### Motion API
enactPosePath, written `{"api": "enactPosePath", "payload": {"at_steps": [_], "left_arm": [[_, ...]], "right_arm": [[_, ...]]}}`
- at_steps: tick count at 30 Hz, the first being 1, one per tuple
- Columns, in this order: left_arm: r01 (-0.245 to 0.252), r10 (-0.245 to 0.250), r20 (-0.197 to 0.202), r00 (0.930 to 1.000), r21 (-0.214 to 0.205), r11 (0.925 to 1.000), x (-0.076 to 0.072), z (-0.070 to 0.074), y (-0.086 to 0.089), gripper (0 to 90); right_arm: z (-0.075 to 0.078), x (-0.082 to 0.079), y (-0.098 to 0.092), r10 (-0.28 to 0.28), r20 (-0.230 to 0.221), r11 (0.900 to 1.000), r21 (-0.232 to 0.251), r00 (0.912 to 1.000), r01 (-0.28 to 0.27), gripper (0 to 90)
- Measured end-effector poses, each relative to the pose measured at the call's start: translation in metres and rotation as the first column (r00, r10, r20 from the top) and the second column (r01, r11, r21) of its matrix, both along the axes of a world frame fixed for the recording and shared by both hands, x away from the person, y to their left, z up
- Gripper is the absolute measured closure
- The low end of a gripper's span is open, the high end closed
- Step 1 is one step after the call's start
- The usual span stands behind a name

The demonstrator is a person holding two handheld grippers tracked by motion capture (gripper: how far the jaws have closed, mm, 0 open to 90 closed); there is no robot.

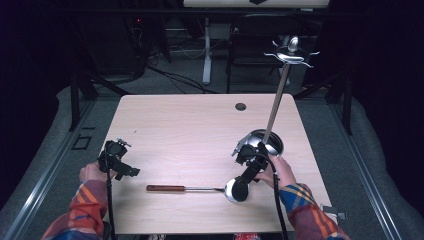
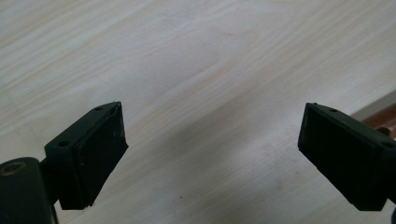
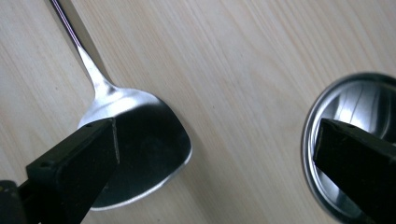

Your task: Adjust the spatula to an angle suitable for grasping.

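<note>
A steel spatula lies on the wooden table (image 1: 175, 135), its brown wooden handle (image 1: 165, 188) pointing left and its shiny head (image 3: 140, 140) under my right gripper (image 1: 241, 186). That gripper (image 3: 215, 154) is open, one jaw over the head's edge, the other over the round steel base (image 3: 348, 112) of a utensil stand (image 1: 274, 107). The stand's pole rises to a ring of hooks (image 1: 292, 56). My left gripper (image 1: 128, 171) hangs open over bare wood (image 2: 212, 149), with an end of the handle (image 2: 383, 116) at the right edge of its view.
A small round hole (image 1: 240, 106) sits near the table's far edge. Beyond the table are a white desk leg (image 1: 206, 50), a dark chair (image 1: 252, 45) and cables on the grey floor.
</note>
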State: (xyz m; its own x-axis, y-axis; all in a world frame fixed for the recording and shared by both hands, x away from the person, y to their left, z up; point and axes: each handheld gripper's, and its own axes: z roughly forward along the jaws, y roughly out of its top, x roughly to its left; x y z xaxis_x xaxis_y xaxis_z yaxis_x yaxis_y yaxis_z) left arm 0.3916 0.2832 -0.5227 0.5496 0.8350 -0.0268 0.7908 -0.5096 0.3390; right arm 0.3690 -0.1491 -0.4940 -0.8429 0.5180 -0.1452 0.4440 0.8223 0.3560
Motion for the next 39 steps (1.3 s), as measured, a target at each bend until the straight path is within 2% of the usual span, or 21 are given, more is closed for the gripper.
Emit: {"api": "enactPosePath", "payload": {"at_steps": [2, 3, 4, 5, 6, 7, 8, 12, 13, 14, 15, 18, 21, 22, 25, 28, 30, 32, 37, 39], "left_arm": [[0.017, -0.017, -0.025, 0.9995, -0.001, 0.9999, -0.002, 0.000, -0.002, 6.6], [0.027, -0.027, -0.021, 0.9994, -0.007, 0.9996, -0.004, 0.001, -0.002, 6.2], [0.036, -0.036, -0.013, 0.9993, -0.016, 0.9992, -0.006, 0.003, -0.003, 6.2], [0.028, -0.028, 0.002, 0.9996, -0.021, 0.9994, -0.009, 0.006, -0.002, 6.2], [0.017, -0.016, 0.017, 0.9997, -0.032, 0.9994, -0.011, 0.008, -0.001, 6.0], [0.008, -0.007, 0.020, 0.9998, -0.054, 0.9985, -0.012, 0.010, 0.000, 5.4], [0.019, -0.018, 0.019, 0.9997, -0.060, 0.9980, -0.013, 0.011, 0.001, 5.1], [0.041, -0.039, 0.022, 0.9990, -0.076, 0.9962, -0.011, 0.012, 0.000, 4.0], [0.058, -0.058, 0.003, 0.9983, -0.077, 0.9954, -0.009, 0.011, -0.002, 3.9], [0.070, -0.071, -0.003, 0.9975, -0.073, 0.9948, -0.007, 0.010, -0.004, 3.9], [0.082, -0.083, -0.010, 0.9965, -0.080, 0.9934, -0.006, 0.009, -0.005, 3.8], [0.100, -0.102, -0.018, 0.9946, -0.087, 0.9912, -0.004, 0.008, -0.008, 3.4], [0.103, -0.105, -0.015, 0.9943, -0.100, 0.9896, -0.006, 0.008, -0.007, 2.7], [0.103, -0.105, -0.015, 0.9944, -0.102, 0.9894, -0.006, 0.008, -0.007, 2.6], [0.098, -0.101, -0.019, 0.9947, -0.115, 0.9885, -0.005, 0.006, -0.005, 2.4], [0.105, -0.108, -0.017, 0.9940, -0.119, 0.9873, -0.005, 0.006, -0.005, 2.2], [0.113, -0.115, -0.012, 0.9933, -0.120, 0.9864, -0.004, 0.007, -0.006, 2.2], [0.120, -0.122, -0.010, 0.9925, -0.117, 0.9859, -0.004, 0.007, -0.007, 2.2], [0.128, -0.130, -0.008, 0.9915, -0.119, 0.9846, -0.005, 0.008, -0.008, 2.2], [0.125, -0.127, -0.010, 0.9919, -0.122, 0.9847, -0.005, 0.008, -0.008, 2.2]], "right_arm": [[0.002, -0.001, 0.008, 0.016, 0.010, 0.9999, -0.001, 0.9998, -0.016, 0.3], [0.004, -0.002, 0.017, 0.030, 0.024, 0.9995, -0.003, 0.9993, -0.030, 0.8], [0.004, -0.002, 0.017, 0.030, 0.024, 0.9995, -0.003, 0.9993, -0.030, 0.8], [0.003, -0.004, 0.022, 0.041, 0.027, 0.9991, 0.007, 0.9988, -0.041, 1.1], [0.003, -0.006, 0.026, 0.054, 0.030, 0.9985, -0.006, 0.9981, -0.054, 2.0], [0.003, -0.008, 0.031, 0.065, 0.031, 0.9978, -0.012, 0.9974, -0.065, 3.6], [0.002, -0.010, 0.036, 0.074, 0.031, 0.9973, -0.008, 0.9968, -0.073, 5.7], [-0.001, -0.013, 0.049, 0.113, 0.028, 0.9935, 0.004, 0.9932, -0.113, 21.3], [-0.006, -0.013, 0.055, 0.138, 0.011, 0.9904, -0.011, 0.9903, -0.138, 28.8], [-0.006, -0.013, 0.055, 0.138, 0.011, 0.9904, -0.011, 0.9903, -0.138, 28.8], [-0.010, -0.013, 0.058, 0.152, -0.004, 0.9883, -0.008, 0.9883, -0.152, 35.0], [-0.022, -0.013, 0.069, 0.200, -0.051, 0.9788, -0.034, 0.9784, -0.202, 42.5], [-0.028, -0.016, 0.079, 0.237, -0.078, 0.9689, -0.054, 0.9684, -0.241, 47.9], [-0.031, -0.017, 0.083, 0.260, -0.082, 0.9625, -0.058, 0.9622, -0.265, 49.6], [-0.035, -0.019, 0.091, 0.289, -0.094, 0.9517, -0.081, 0.9528, -0.296, 55.9], [-0.039, -0.021, 0.098, 0.303, -0.094, 0.9442, -0.104, 0.9482, -0.312, 65.3], [-0.042, -0.021, 0.101, 0.321, -0.095, 0.9362, -0.120, 0.9424, -0.331, 67.4], [-0.045, -0.021, 0.102, 0.320, -0.094, 0.9350, -0.128, 0.9426, -0.331, 70.9], [-0.050, -0.024, 0.103, 0.350, -0.100, 0.9216, -0.142, 0.9315, -0.361, 82.4], [-0.050, -0.027, 0.104, 0.357, -0.090, 0.9174, -0.155, 0.9299, -0.367, 83.2]]}}
